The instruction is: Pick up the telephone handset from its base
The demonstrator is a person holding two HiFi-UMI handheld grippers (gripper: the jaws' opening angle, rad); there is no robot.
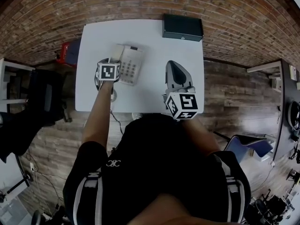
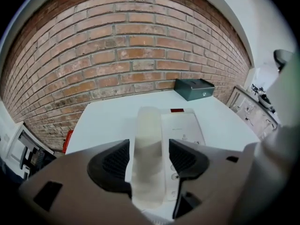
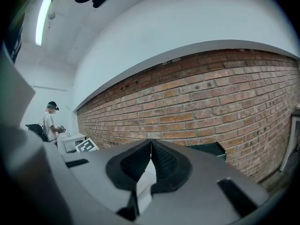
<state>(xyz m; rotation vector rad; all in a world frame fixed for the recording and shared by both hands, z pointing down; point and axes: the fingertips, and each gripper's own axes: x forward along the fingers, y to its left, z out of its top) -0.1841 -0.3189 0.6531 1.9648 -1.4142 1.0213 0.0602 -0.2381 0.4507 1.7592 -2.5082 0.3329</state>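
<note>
Left gripper [image 2: 149, 159] hangs over the telephone base [image 2: 185, 130]. Its jaws are spread wide on either side of the cream handset [image 2: 149, 135] and are not pressing it. The handset lies cradled along the base's left edge. Right gripper [image 3: 151, 161] sits right of the base, above the white tabletop [image 1: 150, 95], jaws pinched together on nothing.

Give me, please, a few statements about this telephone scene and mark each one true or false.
1. The handset lies on its base: true.
2. The left gripper has its jaws shut: false; they stand apart, with the handset between them.
3. The right gripper holds the handset: false; its jaws are together, with nothing between them.
4. A dark box sits at a far corner of the table: true.
</note>
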